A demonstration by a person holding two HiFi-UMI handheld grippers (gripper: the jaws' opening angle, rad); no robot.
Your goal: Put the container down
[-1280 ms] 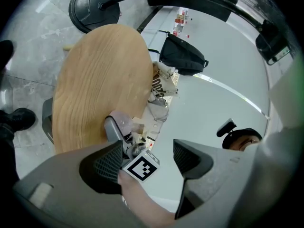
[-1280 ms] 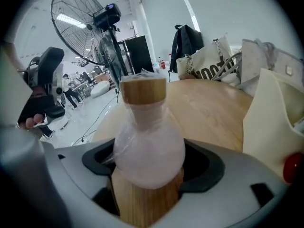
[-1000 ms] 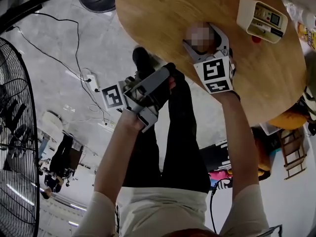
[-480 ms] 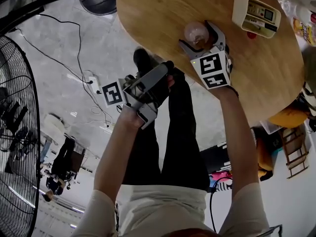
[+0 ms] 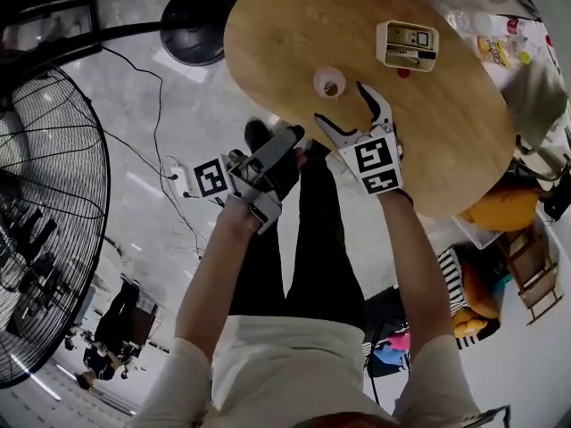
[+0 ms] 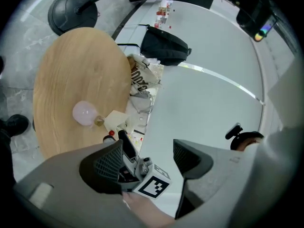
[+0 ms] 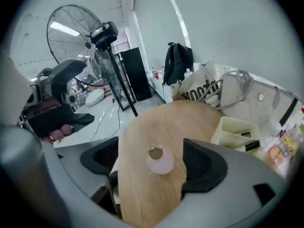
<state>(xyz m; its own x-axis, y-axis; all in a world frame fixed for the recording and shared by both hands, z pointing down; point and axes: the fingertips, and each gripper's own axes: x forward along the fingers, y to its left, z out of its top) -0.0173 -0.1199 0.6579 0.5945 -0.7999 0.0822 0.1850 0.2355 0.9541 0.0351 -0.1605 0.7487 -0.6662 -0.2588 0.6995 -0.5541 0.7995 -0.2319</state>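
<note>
Since the earlier frames the right gripper (image 5: 342, 105) has drawn up and back off the container (image 5: 329, 82), its jaws having just been opening. They now stand wide with nothing pressed between them. The container rests alone on the tabletop (image 5: 285, 25), just beyond the tips at about 11 o'clock in the head view. The left gripper (image 6: 149, 158), off the tabletop's edge at about 7 o'clock from the container, has its jaws apart and empty. The set-down looks complete. A clean finish would mean retreating straight along the jaws' line, kept wide so neither pad clips the light container, and staying clear of the cream box (image 5: 408, 45) at its 2 o'clock.
</note>
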